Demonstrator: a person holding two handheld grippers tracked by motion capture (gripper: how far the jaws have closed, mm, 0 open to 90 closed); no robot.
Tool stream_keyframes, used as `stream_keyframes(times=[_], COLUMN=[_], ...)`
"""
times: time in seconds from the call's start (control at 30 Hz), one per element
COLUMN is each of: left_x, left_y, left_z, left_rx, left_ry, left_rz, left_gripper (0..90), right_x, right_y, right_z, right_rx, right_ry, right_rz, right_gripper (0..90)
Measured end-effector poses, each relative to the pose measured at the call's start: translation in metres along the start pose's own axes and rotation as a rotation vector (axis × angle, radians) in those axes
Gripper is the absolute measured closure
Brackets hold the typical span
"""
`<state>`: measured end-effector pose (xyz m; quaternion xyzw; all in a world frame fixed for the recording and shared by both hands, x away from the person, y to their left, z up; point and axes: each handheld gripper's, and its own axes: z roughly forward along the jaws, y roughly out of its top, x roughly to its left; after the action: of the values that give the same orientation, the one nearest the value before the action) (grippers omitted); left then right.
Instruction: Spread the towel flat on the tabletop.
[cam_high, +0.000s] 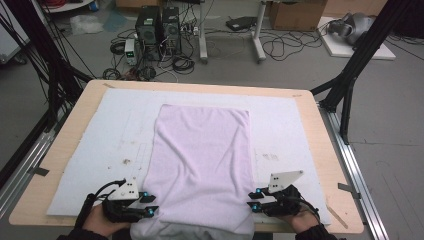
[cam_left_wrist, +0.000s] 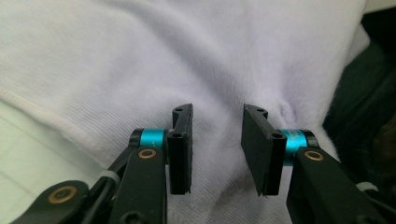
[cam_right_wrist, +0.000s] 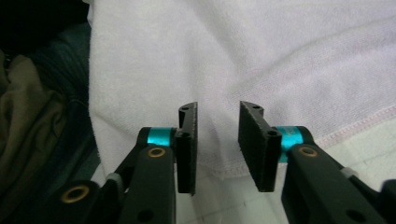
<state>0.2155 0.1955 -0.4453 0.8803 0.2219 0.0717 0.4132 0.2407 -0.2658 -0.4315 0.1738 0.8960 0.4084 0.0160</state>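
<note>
A pale lilac towel (cam_high: 200, 160) lies lengthwise down the middle of the mat, and its near end hangs over the table's front edge. My left gripper (cam_high: 149, 204) sits at the towel's near left corner, pointing inward. In the left gripper view, the left gripper (cam_left_wrist: 217, 140) has its jaws apart over the towel (cam_left_wrist: 187, 56), with nothing pressed between them. My right gripper (cam_high: 254, 199) sits at the near right corner. In the right gripper view, the right gripper (cam_right_wrist: 217, 135) is open just short of the towel's (cam_right_wrist: 280, 56) stitched hem.
A white foam mat (cam_high: 100, 150) covers the wooden table (cam_high: 330, 165). Black frame posts (cam_high: 350, 75) stand at both far corners. Beyond the table, computer towers (cam_high: 157, 27), cables and cardboard boxes sit on the floor. Dark clothing shows past the towel's hanging end in both gripper views.
</note>
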Motion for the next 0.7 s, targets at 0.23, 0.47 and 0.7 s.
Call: stream_keyframes(times=[0.23, 0.47, 0.7], left_x=[0.003, 0.01, 0.009], left_y=[0.003, 0.005, 0.006], left_z=[0.0, -0.008, -0.006], left_rx=[0.002, -0.045, -0.042], left_ry=[0.023, 0.079, 0.029], left_rz=[-0.015, -0.049, -0.036], left_gripper=[88.0, 87.8, 71.1], right_x=[-0.004, -0.018, -0.023], right_y=[0.009, 0.026, 0.031], right_z=[0.018, 0.025, 0.031], right_rx=[0.099, 0.087, 0.091], right_ry=[0.009, -0.022, -0.023], right_rz=[-0.062, -0.055, -0.035], right_gripper=[87.9, 88.3, 85.3])
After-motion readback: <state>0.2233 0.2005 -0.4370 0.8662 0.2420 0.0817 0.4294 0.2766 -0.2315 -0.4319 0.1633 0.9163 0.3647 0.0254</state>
